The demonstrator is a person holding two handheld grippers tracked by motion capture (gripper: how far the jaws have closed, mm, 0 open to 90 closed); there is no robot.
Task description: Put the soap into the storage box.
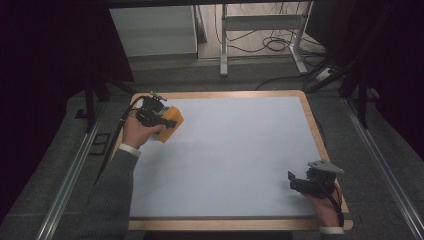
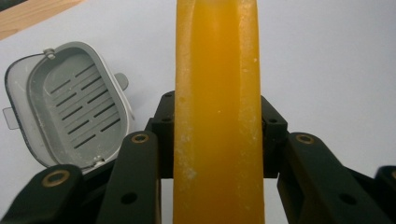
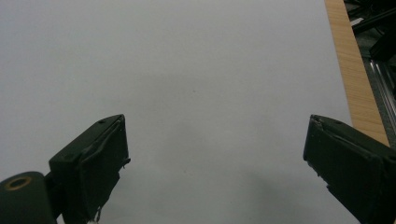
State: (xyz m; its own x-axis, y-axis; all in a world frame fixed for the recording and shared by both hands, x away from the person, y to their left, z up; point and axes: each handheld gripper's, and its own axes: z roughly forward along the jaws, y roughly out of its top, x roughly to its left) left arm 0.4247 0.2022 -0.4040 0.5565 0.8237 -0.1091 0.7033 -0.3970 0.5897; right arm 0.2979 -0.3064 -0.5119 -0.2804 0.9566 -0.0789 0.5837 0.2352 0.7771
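Observation:
A long orange soap-like bar (image 2: 217,56) stands on edge between the jaws of my left gripper (image 2: 217,126), which is shut on its sides. The high view has this left gripper (image 1: 161,120) at the table's far left corner, with the orange bar (image 1: 175,117) sticking out to the right. Just beside the jaws, a grey slotted soap dish (image 2: 70,107) lies on the white surface. Near the front right corner rests my right gripper (image 1: 295,181). In its own view the right gripper (image 3: 215,154) has its jaws wide apart over bare white table.
The work surface is a white board with a wooden rim (image 1: 225,94), and the wooden edge (image 3: 355,84) runs close to my right gripper. Metal rails flank the table. Beyond its far edge are desk legs and cables (image 1: 272,42).

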